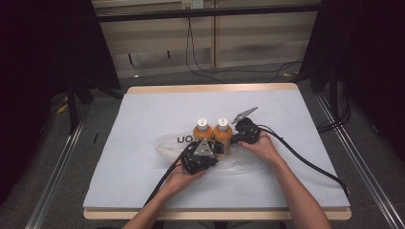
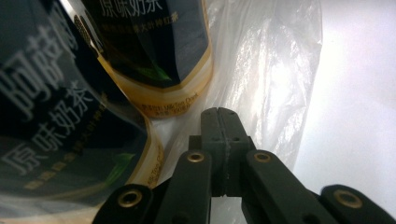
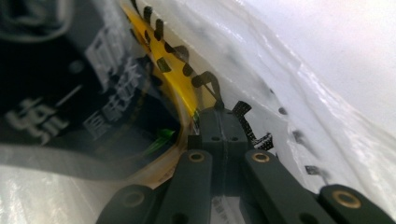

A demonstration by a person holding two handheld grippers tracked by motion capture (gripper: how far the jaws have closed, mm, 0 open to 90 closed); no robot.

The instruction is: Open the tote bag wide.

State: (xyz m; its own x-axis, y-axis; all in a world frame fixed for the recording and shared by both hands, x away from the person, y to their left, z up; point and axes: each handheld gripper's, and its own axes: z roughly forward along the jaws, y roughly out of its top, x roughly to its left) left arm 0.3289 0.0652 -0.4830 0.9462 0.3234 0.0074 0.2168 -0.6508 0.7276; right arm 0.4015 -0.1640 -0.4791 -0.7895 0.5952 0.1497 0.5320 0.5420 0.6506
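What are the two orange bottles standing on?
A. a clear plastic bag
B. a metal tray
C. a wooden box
A: in the high view both orange bottles stand upright on the crinkly clear plastic bag, which lies on the table.

Each gripper, left (image 1: pixel 211 149) and right (image 1: pixel 235 136), has a black body with a thick black cable trailing back toward the table edge. A grey three-cornered plate tops each body. In the gripper views the jaws are matte black, driven by black link arms with brass-coloured pivot bushings. Both forearms appear bare; no sleeve is visible.
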